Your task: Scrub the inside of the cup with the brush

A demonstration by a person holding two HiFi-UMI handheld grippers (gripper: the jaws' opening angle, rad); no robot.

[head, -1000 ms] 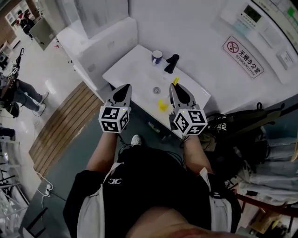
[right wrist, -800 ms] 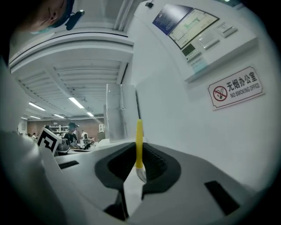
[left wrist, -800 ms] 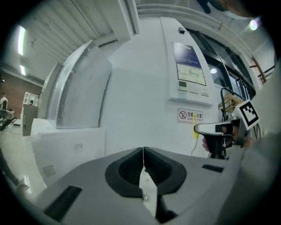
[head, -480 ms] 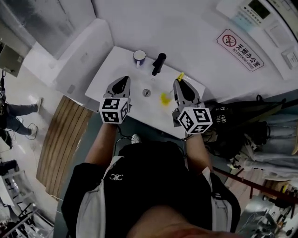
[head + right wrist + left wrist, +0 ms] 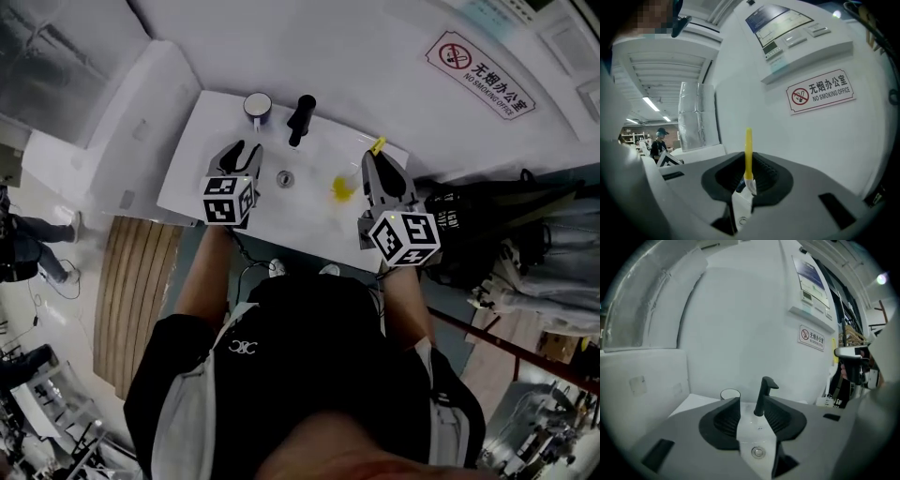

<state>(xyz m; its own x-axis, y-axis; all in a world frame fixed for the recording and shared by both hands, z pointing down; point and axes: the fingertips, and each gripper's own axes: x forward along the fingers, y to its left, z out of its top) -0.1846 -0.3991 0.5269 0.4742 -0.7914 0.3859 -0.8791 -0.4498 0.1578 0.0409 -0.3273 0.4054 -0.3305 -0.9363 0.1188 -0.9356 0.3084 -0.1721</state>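
A white cup (image 5: 257,105) with a dark band stands at the sink's back left, next to the black tap (image 5: 300,120). My left gripper (image 5: 239,153) hovers over the basin's left part, short of the cup (image 5: 730,393). Its jaws have just been opening and now stand open with nothing held; in the left gripper view (image 5: 752,416) the tap (image 5: 763,395) shows through the gap. My right gripper (image 5: 380,167) is shut on the brush, whose yellow handle (image 5: 748,154) sticks up between the jaws. The handle's tip (image 5: 377,146) and a yellow lump (image 5: 341,187), seemingly its lower end, show over the basin.
The white sink (image 5: 202,178) stands against a white wall bearing a no-smoking sign (image 5: 478,75). Its drain (image 5: 285,177) lies mid-basin. A white box unit (image 5: 141,112) stands left of it, and dark bags (image 5: 487,234) hang to the right. A wooden floor mat (image 5: 131,300) lies lower left.
Both grippers have moved forward over the sink. The left gripper's jaws, shut before, now stand apart. The right gripper still carries the brush.
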